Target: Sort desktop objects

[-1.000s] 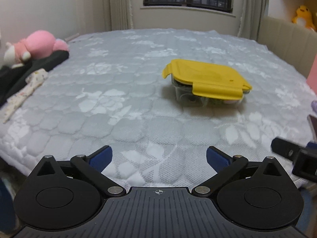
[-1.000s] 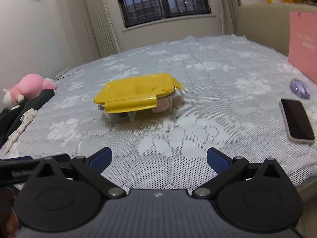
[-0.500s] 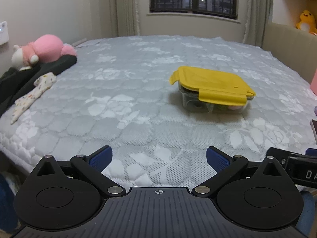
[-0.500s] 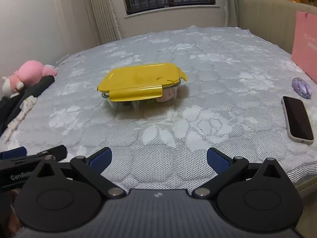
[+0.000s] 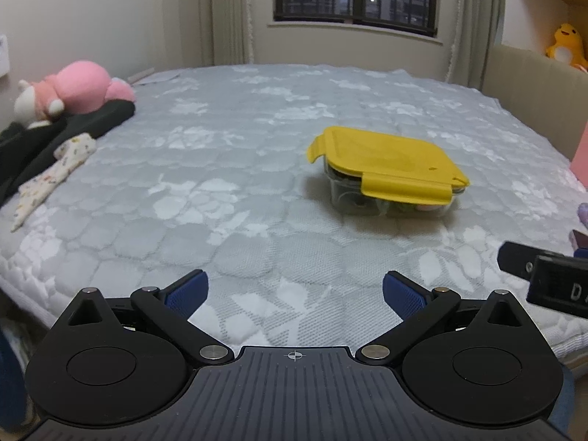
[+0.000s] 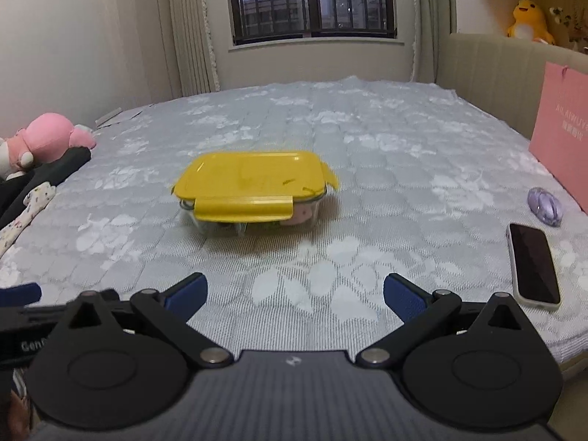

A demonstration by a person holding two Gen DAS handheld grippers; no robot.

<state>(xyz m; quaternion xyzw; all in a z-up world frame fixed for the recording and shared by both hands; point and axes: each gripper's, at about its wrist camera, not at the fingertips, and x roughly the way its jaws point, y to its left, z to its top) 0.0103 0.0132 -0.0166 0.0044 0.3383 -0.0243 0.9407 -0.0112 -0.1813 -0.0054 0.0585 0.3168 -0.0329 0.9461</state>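
Both wrist cams low at near edge of grey quilted bed, facing barred window. Left view sees yellow-lidded clear glass box right of centre; right view sees it left of centre. Shared: box, bed, window.

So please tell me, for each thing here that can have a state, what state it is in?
left gripper: open, holding nothing
right gripper: open, holding nothing
yellow lid: on the container, front clip down
glass container: closed, items inside
phone: screen dark, face up
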